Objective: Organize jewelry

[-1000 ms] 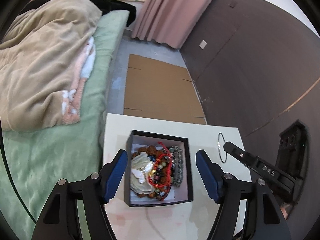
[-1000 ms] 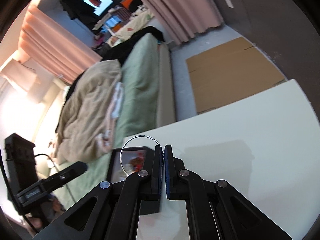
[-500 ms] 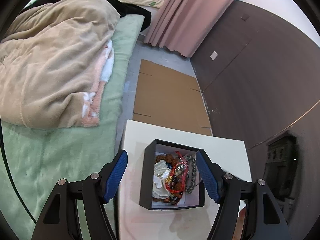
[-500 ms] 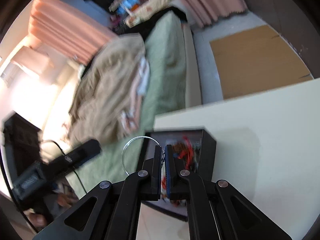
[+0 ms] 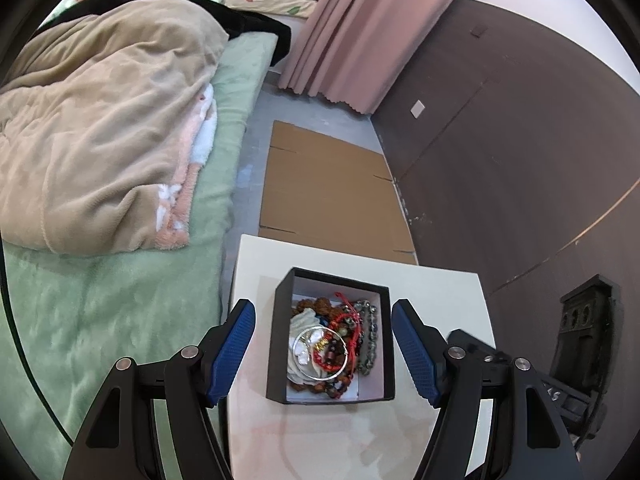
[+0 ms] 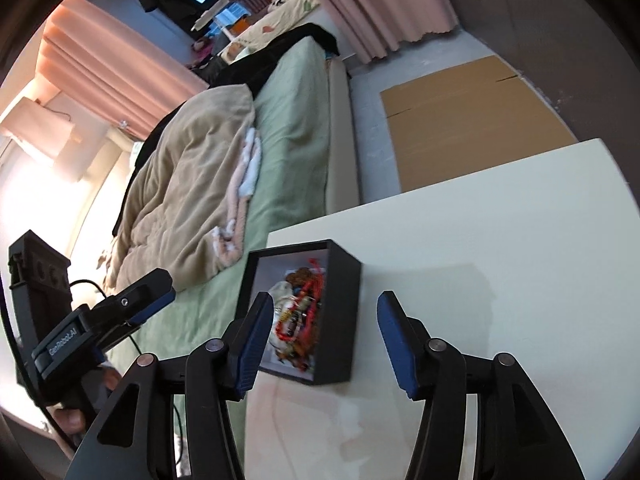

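Jewelry (image 5: pixel 334 344) lies heaped inside a black open-topped box (image 5: pixel 280 332) with a white lining; a thin silver bangle (image 5: pixel 320 354) rests on top of the pile, over red cord and dark beads. Left gripper (image 5: pixel 323 350): jaws spread wide, nothing held, the blue pads flanking the box on either side without touching it. Right gripper (image 6: pixel 322 336): jaws likewise spread and empty, its left pad in front of the box's open interior, its right pad over bare tabletop. The box (image 6: pixel 340 300) stands on a white table (image 5: pixel 436 292), near the corner closest to the bed. The tabletop shows faint pinkish staining toward its near edge. Beyond the table, flattened brown cardboard (image 5: pixel 328 192) lies on a grey floor. A bed with a green cover (image 5: pixel 120 320) runs alongside the table, carrying a rumpled beige blanket (image 5: pixel 104 140). Pink curtains (image 5: pixel 368 32) hang at the far end; a dark brown wall (image 5: pixel 520 140) bounds the right side.
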Available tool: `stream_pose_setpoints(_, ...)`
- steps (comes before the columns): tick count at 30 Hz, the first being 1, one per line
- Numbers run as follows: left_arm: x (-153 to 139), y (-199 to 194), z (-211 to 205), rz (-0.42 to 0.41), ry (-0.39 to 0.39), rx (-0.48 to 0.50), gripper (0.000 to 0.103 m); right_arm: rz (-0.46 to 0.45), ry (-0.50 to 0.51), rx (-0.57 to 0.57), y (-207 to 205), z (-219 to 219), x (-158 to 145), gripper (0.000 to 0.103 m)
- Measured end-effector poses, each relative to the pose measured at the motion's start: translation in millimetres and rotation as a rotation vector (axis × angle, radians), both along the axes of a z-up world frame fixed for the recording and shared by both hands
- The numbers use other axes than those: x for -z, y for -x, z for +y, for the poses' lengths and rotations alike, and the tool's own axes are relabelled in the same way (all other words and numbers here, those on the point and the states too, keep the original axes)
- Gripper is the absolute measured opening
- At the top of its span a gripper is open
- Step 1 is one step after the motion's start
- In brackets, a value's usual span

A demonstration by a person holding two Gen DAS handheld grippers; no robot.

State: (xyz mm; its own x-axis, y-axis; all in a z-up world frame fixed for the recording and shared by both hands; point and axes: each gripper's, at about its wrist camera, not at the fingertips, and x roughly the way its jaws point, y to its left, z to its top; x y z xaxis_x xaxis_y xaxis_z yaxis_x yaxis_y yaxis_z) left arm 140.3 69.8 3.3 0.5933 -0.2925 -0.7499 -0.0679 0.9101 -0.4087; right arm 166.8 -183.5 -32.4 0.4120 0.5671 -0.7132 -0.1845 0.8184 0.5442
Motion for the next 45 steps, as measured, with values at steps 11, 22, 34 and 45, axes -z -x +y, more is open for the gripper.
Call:
stream_pose_setpoints(11, -3.9, 23.9, -34.9, -0.042, -0.134, 0.048, 0.071, -0.090, 0.103, 0.069, 34.3, -41.7, -21.1, 0.055)
stream_pose_setpoints(22, -19.6, 51.9, -64.5, -0.122, -0.244, 0.056, 0.071, -0.132, 0.174, 0.130, 55.2, -71.8, -32.5, 0.055)
stream_pose_setpoints(34, -30.7, 98.1, -71.6, -0.233, -0.317, 0.081, 0.094, -0.227, 0.244, 0.106, 84.1, -78.3, -46.7, 0.083)
stream_pose_setpoints(45, -34.5, 115.6, -67.2, -0.287, -0.318, 0.084, 0.102, -0.316, 0.246, 0.084, 108.3, -74.0, -60.9, 0.095)
